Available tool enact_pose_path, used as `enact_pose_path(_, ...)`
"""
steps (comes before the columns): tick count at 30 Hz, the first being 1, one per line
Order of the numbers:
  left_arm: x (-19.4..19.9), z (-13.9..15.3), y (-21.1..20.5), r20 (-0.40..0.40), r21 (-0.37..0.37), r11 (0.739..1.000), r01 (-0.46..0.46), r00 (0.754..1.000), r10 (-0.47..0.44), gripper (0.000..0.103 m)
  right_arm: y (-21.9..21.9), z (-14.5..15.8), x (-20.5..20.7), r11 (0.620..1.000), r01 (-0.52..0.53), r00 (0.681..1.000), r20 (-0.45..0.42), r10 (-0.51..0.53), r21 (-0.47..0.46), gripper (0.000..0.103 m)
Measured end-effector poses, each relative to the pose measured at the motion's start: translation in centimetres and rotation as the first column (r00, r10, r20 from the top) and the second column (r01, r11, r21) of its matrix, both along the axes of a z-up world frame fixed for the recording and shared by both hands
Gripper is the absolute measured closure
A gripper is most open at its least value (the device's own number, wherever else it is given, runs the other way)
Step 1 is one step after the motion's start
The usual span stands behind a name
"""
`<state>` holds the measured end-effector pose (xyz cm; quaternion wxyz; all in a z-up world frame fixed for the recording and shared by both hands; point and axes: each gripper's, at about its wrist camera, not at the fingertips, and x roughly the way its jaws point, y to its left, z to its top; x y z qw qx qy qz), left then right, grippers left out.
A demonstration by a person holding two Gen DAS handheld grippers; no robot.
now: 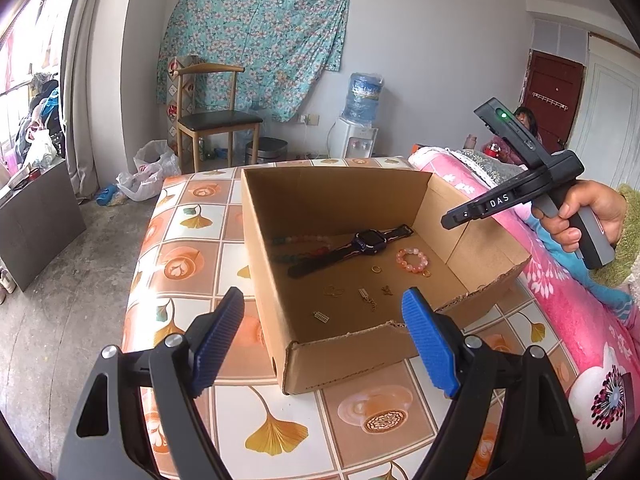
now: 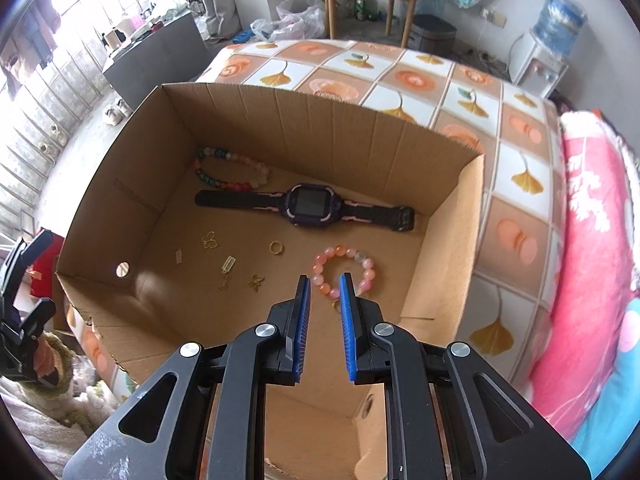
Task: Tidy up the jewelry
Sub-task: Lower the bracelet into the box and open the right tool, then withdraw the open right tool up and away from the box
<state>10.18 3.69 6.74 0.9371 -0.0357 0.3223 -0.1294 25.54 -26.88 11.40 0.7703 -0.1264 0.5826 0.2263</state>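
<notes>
**Both grippers hang over the box, nothing held**

Left gripper [image 1: 324,312]: pads wide apart, empty, hovering at the box [image 1: 360,356] near edge. Thru its gap, small gold bits [image 1: 366,296] lie on the box floor, just past the pads. Watch [image 1: 352,250] sits at 12 o'clock of that gap, farther in; pink bracelet [image 1: 412,260] at abt 1 o'clock.

Right gripper [image 2: 324,280]: pads a narrow gap apart, gripping nothing, above the box interior. Pink bracelet [image 2: 344,270] lies right at its tips, part hidden behind the pads; contact can't be told. Ring [image 2: 276,247] at 11 o'clock, watch [image 2: 308,208] at 12, multi-colour bracelet [image 2: 232,174] beyond at 11. Gold charms [image 2: 240,272] at 9–10 o'clock.

Box rests on a patterned table [image 2: 516,176].
</notes>
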Motion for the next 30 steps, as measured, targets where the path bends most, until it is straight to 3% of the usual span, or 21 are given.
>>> enact_pose_path(6, -0.1, 0.0, 0.0, 0.001, 0.005, 1.0, 0.002, 1.0, -0.002, 0.024, 1.5, -1.7, 0.8, 0.999, -0.032, 0.997, -0.07, 0.03, -0.024, 0.075)
enact_pose_path(23, 0.4, -0.5, 0.9, -0.012, 0.002, 1.0, -0.011, 1.0, 0.011, 0.024, 4.8, -9.0, 4.3, 0.982, -0.086, 0.957, -0.287, 0.035, -0.166, 0.075)
enact_pose_path(30, 0.6, -0.7, 1.1, -0.017, 0.0, 1.0, -0.011, 1.0, 0.011, 0.024, 5.0, -9.4, 5.7, 0.979, -0.089, 0.96, -0.278, 0.036, -0.181, 0.095)
